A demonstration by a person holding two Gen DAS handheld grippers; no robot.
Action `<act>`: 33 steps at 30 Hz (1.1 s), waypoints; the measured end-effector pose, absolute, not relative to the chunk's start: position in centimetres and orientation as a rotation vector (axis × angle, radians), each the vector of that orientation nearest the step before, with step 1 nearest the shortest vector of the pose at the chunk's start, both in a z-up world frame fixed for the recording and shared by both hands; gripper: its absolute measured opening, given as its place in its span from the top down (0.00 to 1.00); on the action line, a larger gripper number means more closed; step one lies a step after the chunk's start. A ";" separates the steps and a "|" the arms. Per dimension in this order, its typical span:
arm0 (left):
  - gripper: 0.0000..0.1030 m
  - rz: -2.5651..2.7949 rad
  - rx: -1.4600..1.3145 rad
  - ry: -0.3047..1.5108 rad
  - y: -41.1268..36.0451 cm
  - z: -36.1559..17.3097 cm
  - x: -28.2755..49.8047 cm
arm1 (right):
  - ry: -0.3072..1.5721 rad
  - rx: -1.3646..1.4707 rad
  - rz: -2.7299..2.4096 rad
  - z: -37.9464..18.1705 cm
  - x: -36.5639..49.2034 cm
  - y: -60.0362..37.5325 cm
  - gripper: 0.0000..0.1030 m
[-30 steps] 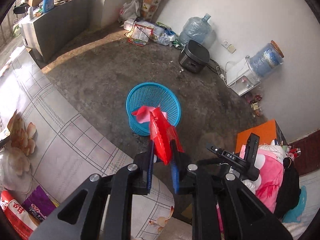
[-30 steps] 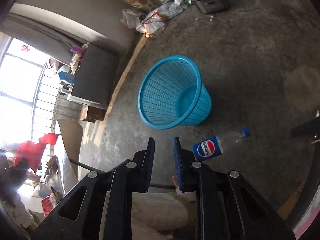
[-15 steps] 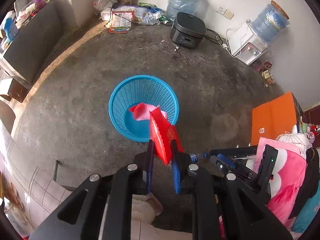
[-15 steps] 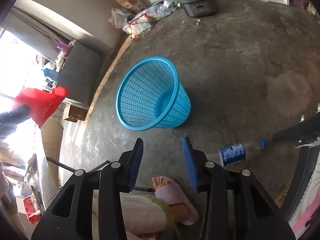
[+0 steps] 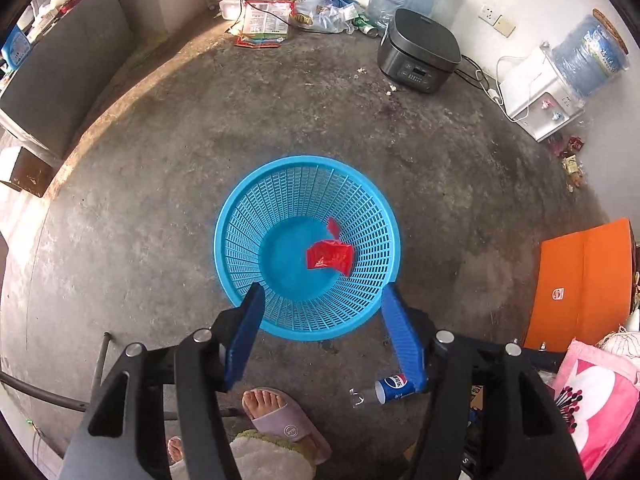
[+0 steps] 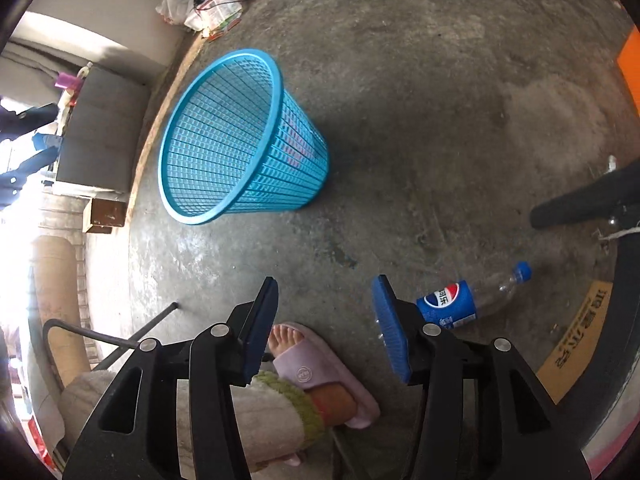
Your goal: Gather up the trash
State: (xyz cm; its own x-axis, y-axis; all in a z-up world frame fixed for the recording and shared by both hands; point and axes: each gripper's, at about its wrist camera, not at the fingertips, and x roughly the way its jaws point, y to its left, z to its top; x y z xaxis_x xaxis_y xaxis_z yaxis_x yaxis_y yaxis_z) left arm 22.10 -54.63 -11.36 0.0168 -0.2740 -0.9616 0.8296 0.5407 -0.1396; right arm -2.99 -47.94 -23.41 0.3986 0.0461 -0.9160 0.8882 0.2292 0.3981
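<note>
Fingers: both my pairs have just been opening and are standing apart, nothing between them | left gripper (image 5: 322, 306) is hanging over the blue basket (image 5: 240, 216) | red wrapper (image 5: 330, 256) is lying on the basket floor | right gripper (image 6: 326, 300) is pointing at bare concrete, Pepsi bottle (image 6: 460, 304) lying just beside its right finger

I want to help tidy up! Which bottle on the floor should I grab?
Find the big blue plastic mesh basket standing on the grey concrete floor. Past it, near the foot in a pale purple slipper, a clear plastic bottle lies on its side. It has a blue Pepsi label and a blue cap.
</note>
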 end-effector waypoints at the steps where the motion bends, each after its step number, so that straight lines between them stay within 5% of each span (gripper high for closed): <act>1: 0.43 -0.937 0.548 1.265 -54.0 -10.2 22.1 | 1.038 1.259 -0.753 -24.9 -3.4 -47.8 0.51; 9: 0.38 -0.962 0.494 1.175 -44.7 0.4 22.5 | 1.322 1.711 -0.947 -37.7 -8.3 -42.9 0.49; 20: 0.34 -0.823 0.278 1.168 -26.0 7.5 22.9 | 1.358 1.979 -1.313 -48.6 -14.6 -40.8 0.34; 27: 0.34 -0.724 0.116 1.175 -17.0 7.2 21.5 | 1.436 1.887 -1.258 -50.5 -13.8 -40.1 0.37; 33: 0.34 -0.650 0.029 1.193 -13.4 6.3 21.8 | 1.419 1.612 -1.137 -45.5 -8.7 -41.7 0.41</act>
State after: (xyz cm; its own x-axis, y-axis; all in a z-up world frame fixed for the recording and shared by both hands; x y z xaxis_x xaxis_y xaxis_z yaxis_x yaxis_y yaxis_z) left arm 21.80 -13.35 6.30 0.2109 -0.4530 -0.8662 0.4826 0.8189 -0.3107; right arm -8.74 -41.74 -45.55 0.0163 0.3751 -0.9269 0.9863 -0.1584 -0.0468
